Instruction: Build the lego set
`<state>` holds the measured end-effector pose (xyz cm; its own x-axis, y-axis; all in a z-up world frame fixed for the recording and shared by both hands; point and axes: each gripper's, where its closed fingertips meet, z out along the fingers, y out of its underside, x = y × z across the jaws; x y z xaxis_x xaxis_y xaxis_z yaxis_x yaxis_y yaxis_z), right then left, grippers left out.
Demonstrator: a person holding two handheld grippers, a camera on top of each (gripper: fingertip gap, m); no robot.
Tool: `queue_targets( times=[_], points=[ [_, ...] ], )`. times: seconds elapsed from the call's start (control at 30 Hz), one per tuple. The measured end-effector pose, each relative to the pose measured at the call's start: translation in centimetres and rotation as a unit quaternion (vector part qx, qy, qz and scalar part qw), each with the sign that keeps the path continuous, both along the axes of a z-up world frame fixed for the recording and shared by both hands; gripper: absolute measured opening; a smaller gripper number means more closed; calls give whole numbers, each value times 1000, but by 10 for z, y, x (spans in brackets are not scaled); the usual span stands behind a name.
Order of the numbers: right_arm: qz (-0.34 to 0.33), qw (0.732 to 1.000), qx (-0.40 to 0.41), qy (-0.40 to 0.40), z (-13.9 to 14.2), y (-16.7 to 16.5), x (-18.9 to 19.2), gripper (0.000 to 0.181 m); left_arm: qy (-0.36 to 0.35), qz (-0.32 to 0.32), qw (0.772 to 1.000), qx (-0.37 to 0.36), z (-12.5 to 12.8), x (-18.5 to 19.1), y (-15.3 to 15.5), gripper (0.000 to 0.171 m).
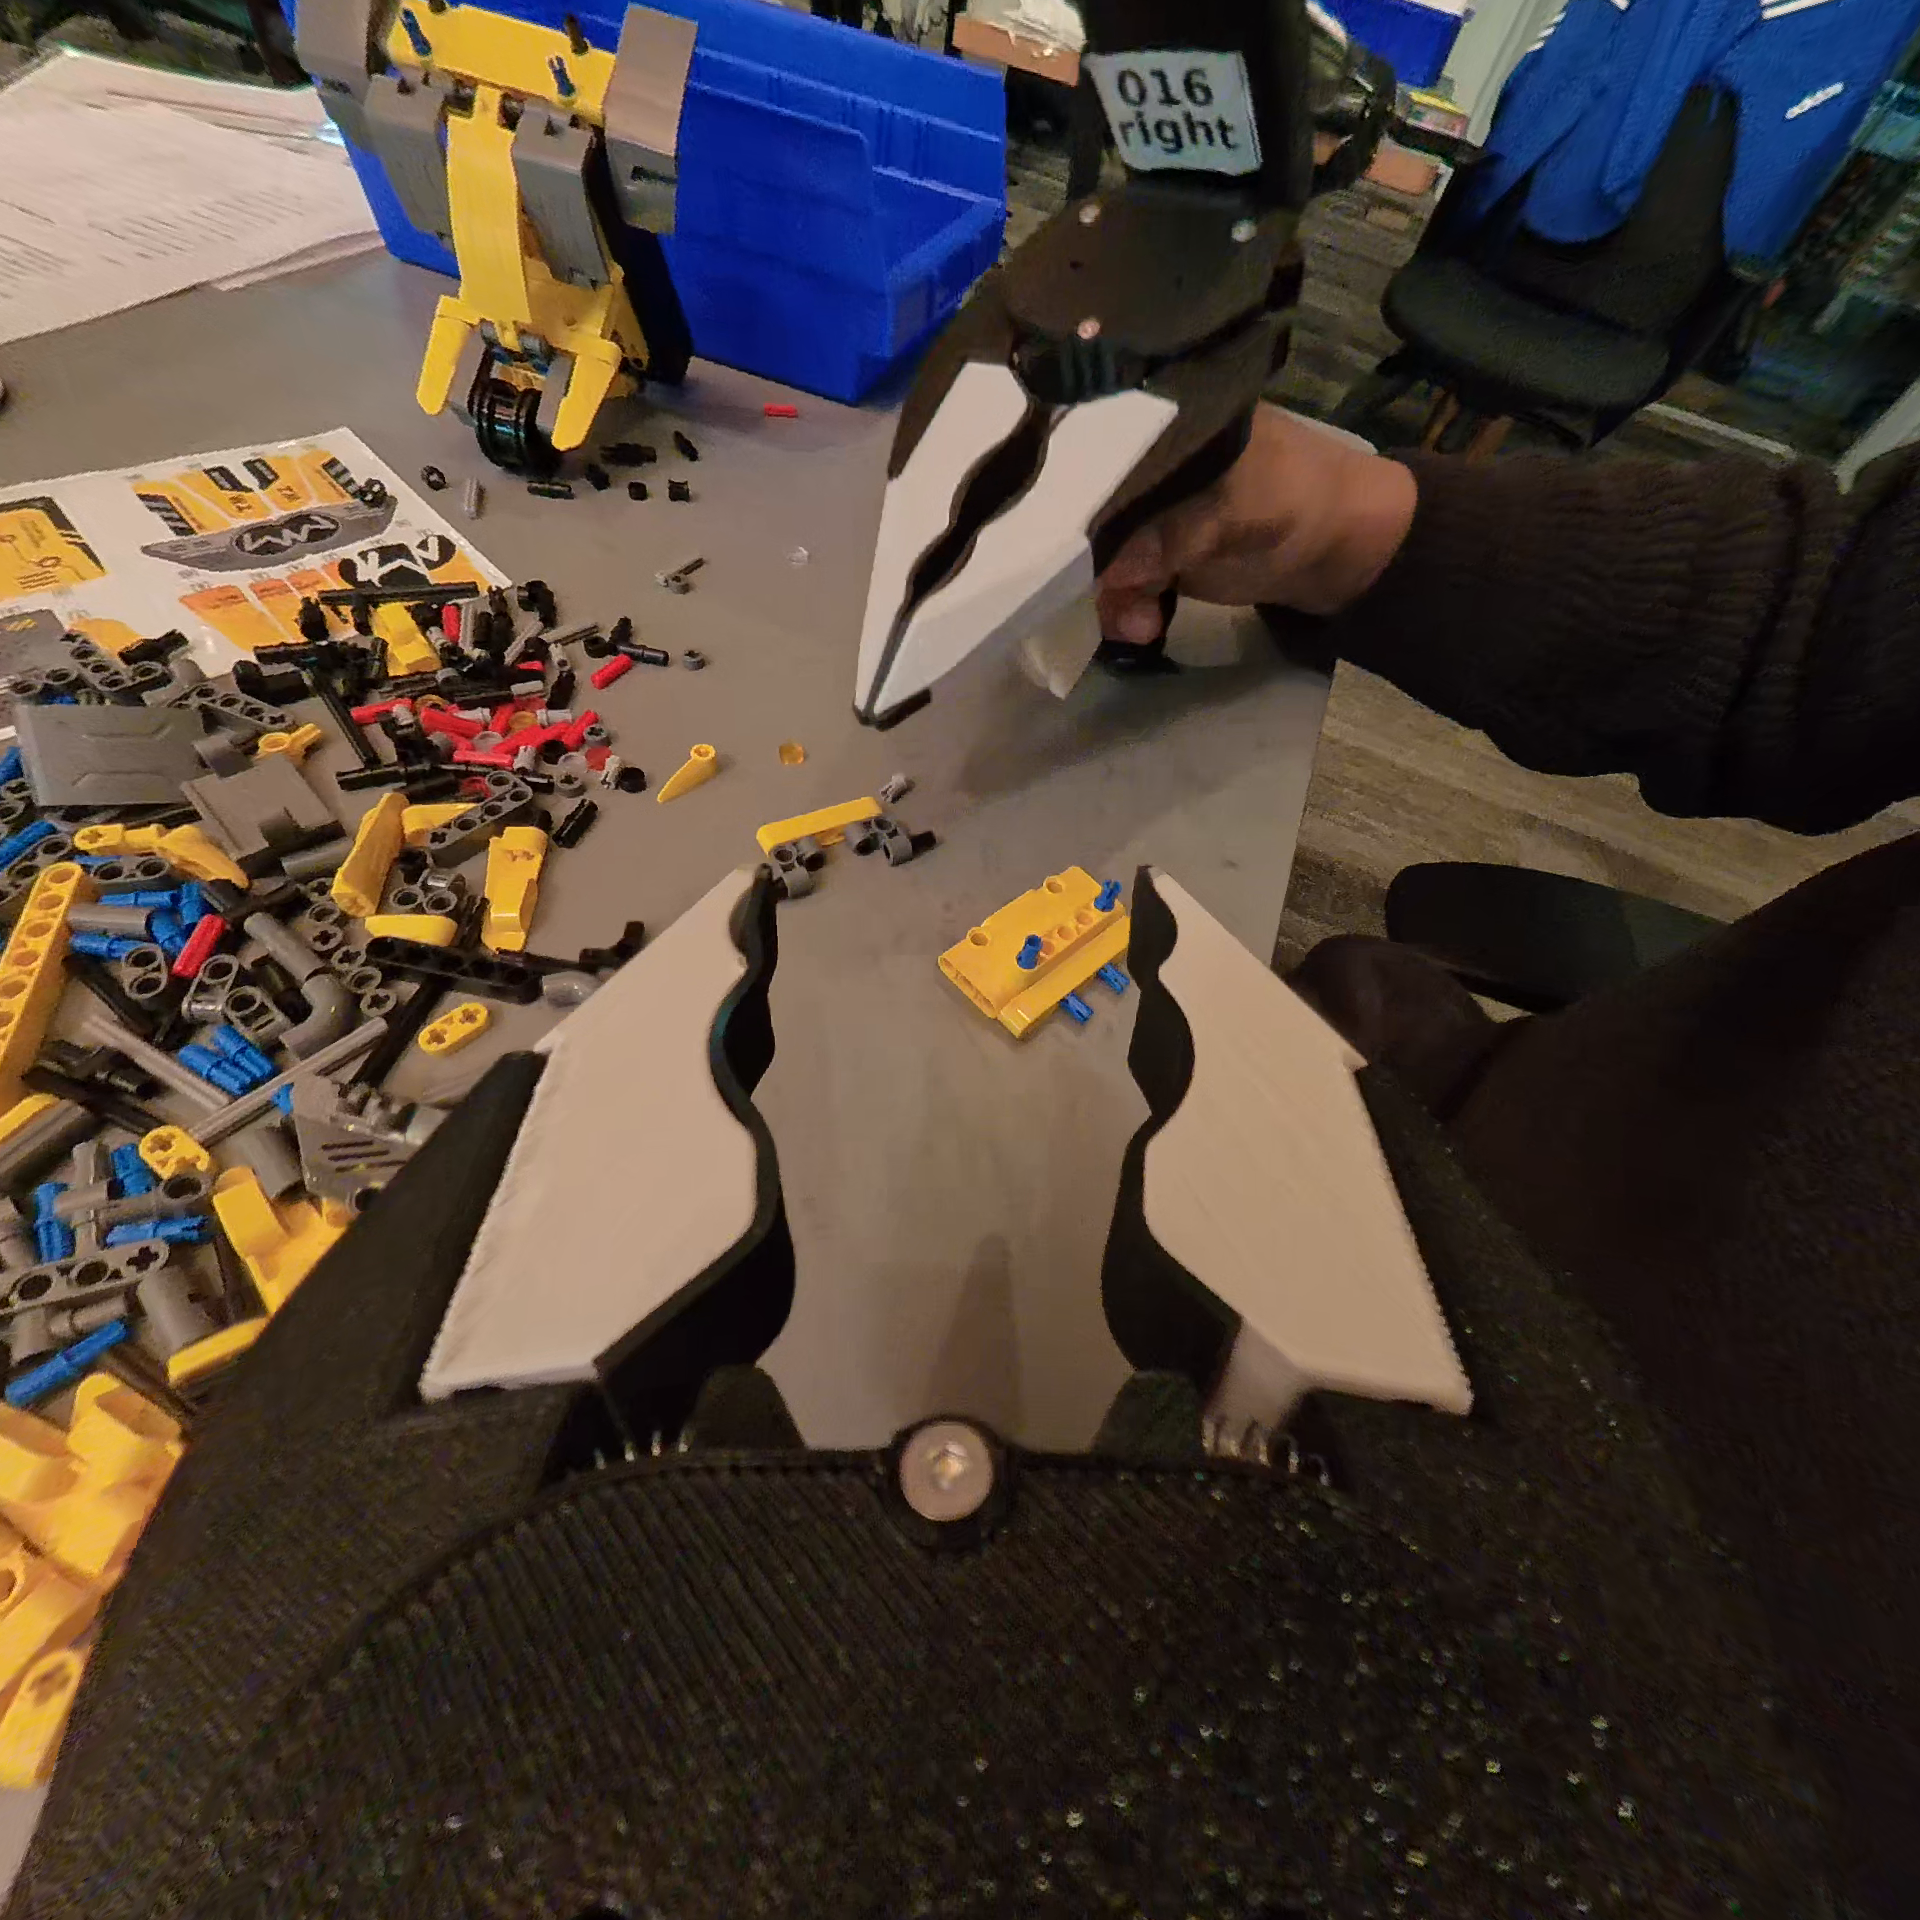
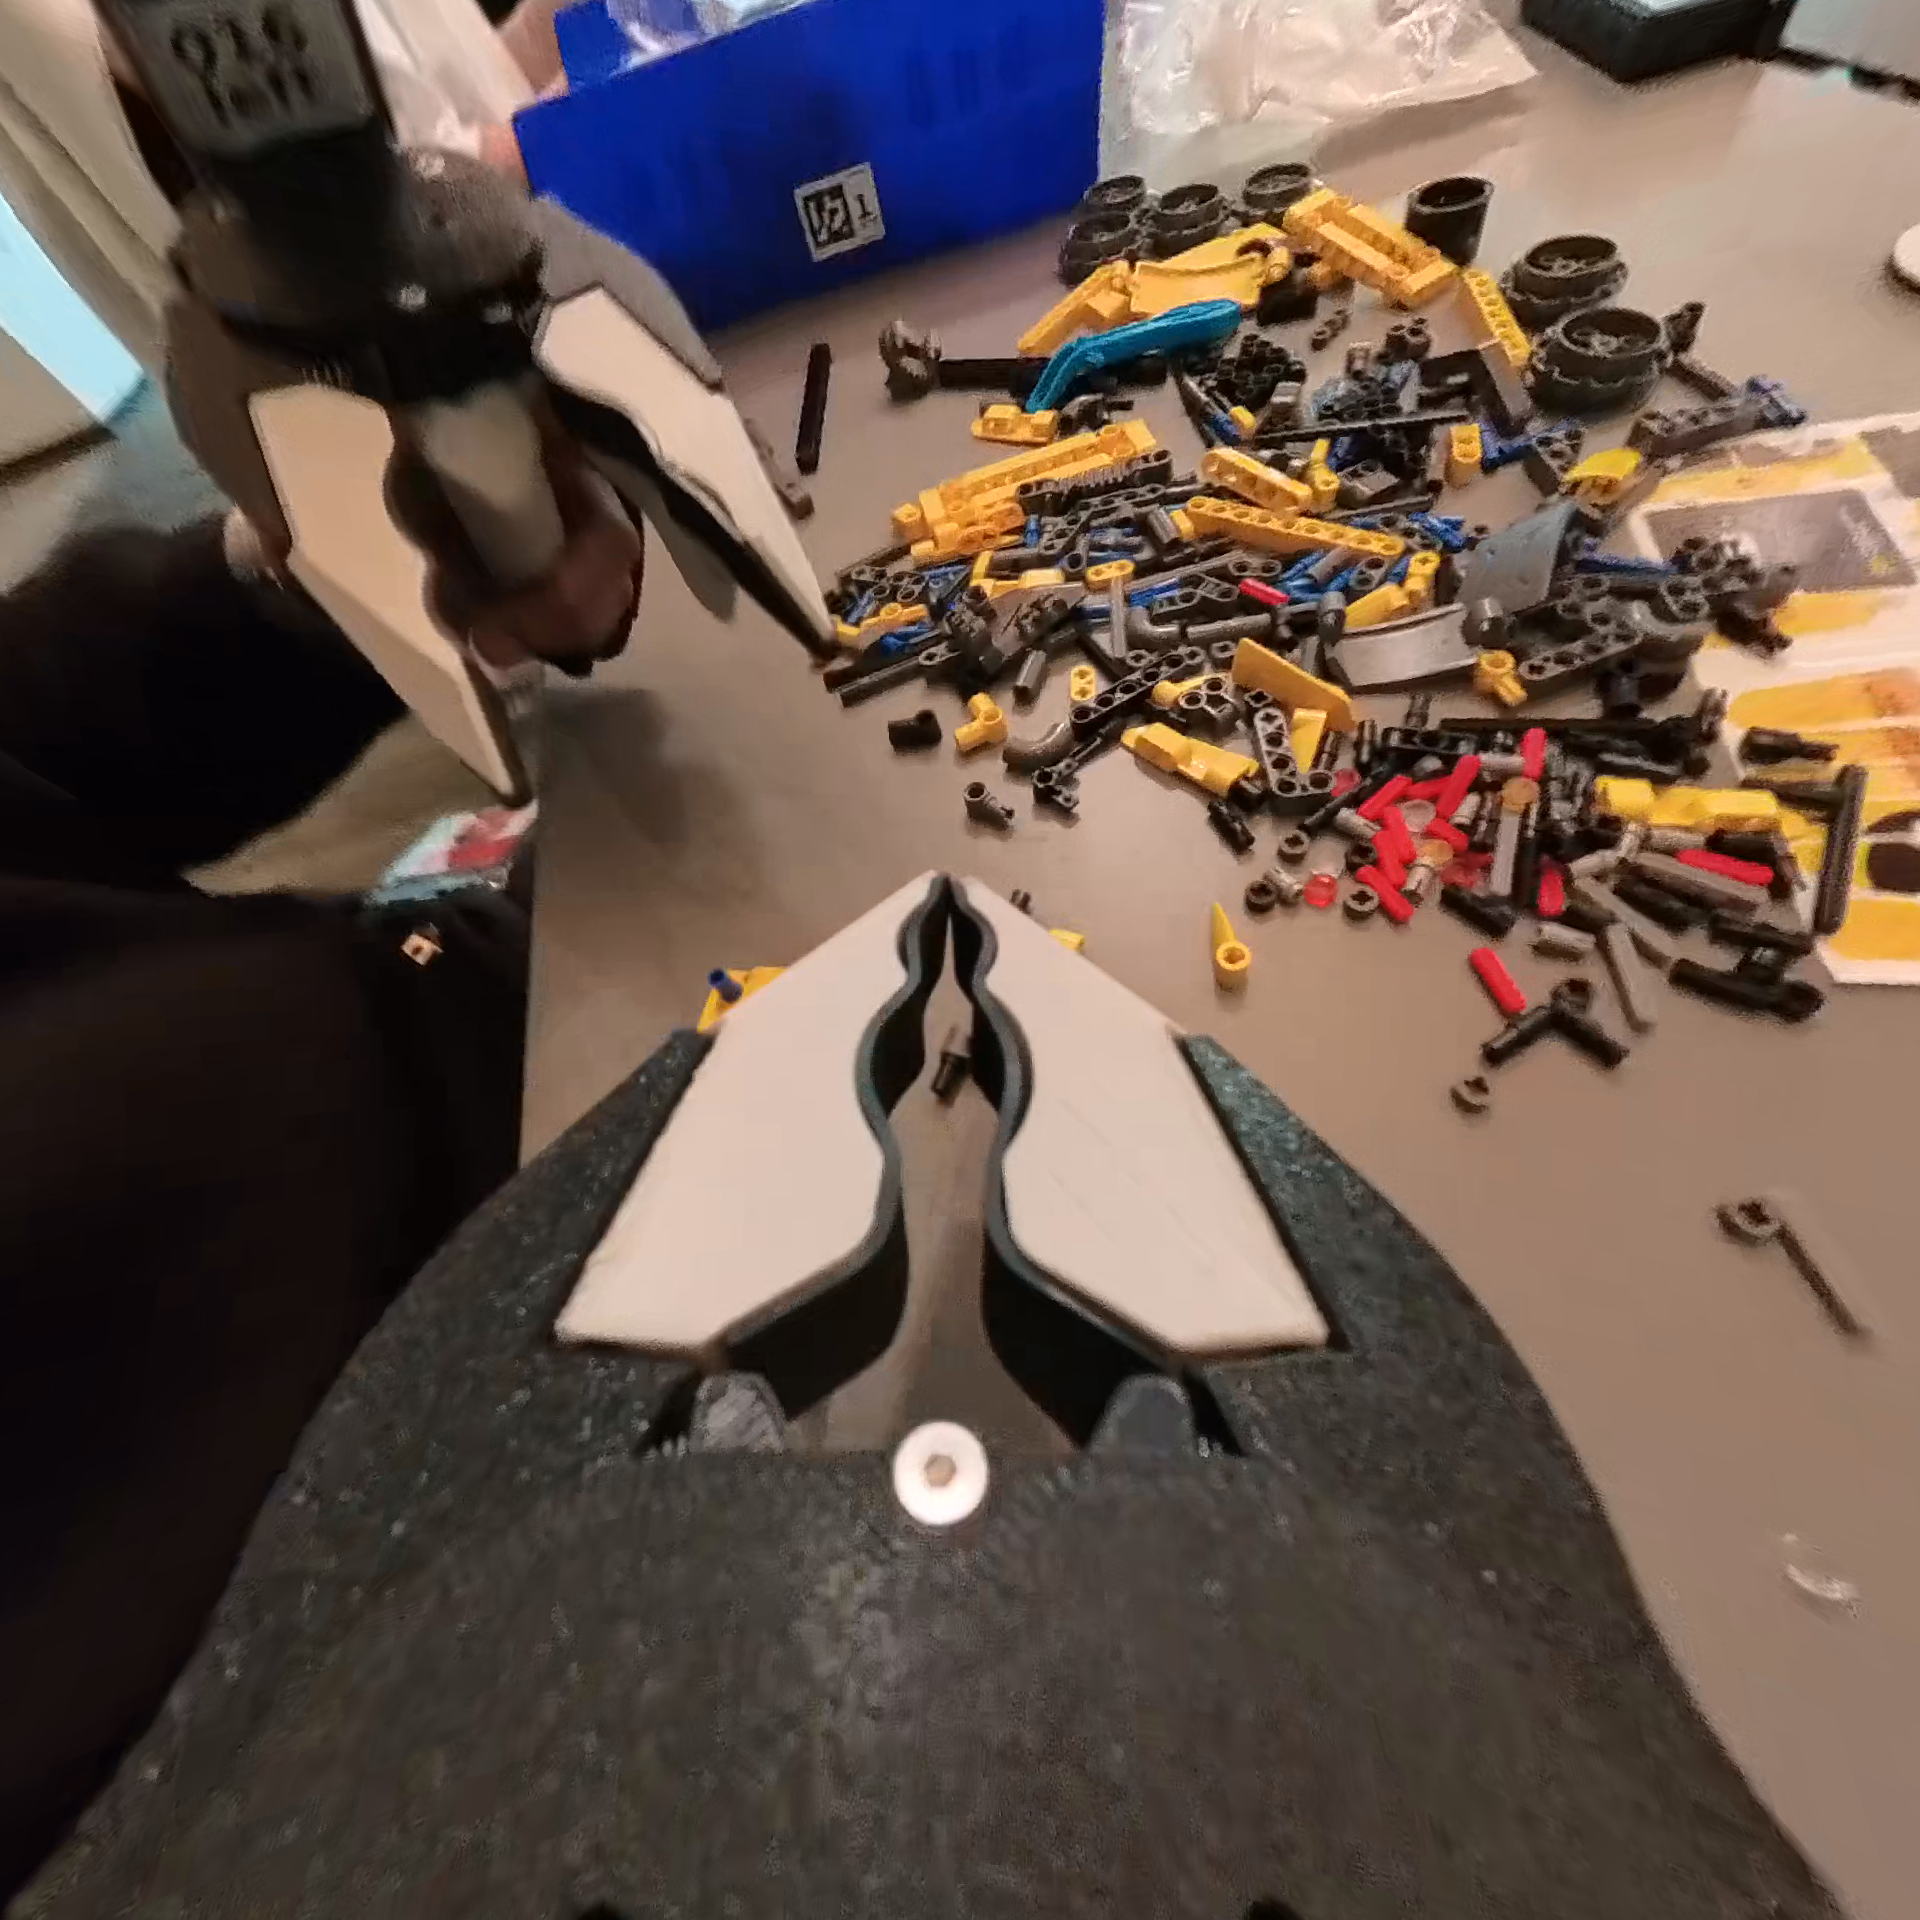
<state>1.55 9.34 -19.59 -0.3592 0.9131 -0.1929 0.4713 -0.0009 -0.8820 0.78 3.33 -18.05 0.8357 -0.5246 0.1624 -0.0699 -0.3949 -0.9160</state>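
Observation:
My left gripper [image 1: 951, 883] is open and empty, low over the grey table [image 1: 1039, 1195]. A small yellow block with blue pins [image 1: 1039, 961] lies on the table between its fingertips, close to the right finger [image 1: 1247, 1122]. A yellow-and-grey piece [image 1: 831, 831] lies just beyond the left tip. My right gripper [image 2: 945, 883] is shut, tips together, and points down at the table; the left wrist view shows it [image 1: 883, 712] beyond the block. A small black pin [image 2: 948, 1065] shows through the gap between its fingers; I cannot tell if it is held. The left gripper [image 2: 670, 717] shows open at upper left.
A big pile of loose yellow, grey, black, blue and red parts [image 1: 260, 935] [image 2: 1351, 582] covers the table's left side. A blue bin [image 1: 831, 208] [image 2: 810, 135] and a part-built yellow model [image 1: 520, 229] stand behind. A sticker sheet [image 1: 260, 520] lies flat. The table edge [image 1: 1304, 779] is near. My hands' fingertips stand some 7 cm from each other.

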Motion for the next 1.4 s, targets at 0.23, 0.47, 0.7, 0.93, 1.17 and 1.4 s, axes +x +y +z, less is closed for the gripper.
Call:
queue_targets(
  times=[0.23, 0.47, 0.7, 0.93, 1.17, 1.4],
  points=[
    [-70, 993, 70, -58, -20, 12, 0, 32, 25, -1, 1000, -4, -6, 0, 11, 66],
    [-116, 977, 106, -142, -52, 19, -5, 12, 22, -1, 1000, 7, -3, -5, 13, 66],
    [-44, 992, -46, -107, -19, -18, -13, 6, 34, -11, 999, 39, 3, -8, 1, 82],
    [138, 899, -398, -117, 49, -80, 9, 6, -25, -80, 989, 122, 41, 16, -18, 54],
    [202, 850, -467, -139, 55, -103, 25, 6, -31, -144, 981, 126, 43, 40, -33, 17],
    [172, 846, -493, -108, 58, -88, 24, 10, -105, -142, 979, 104, 45, 44, -28, 7]
  ],
)
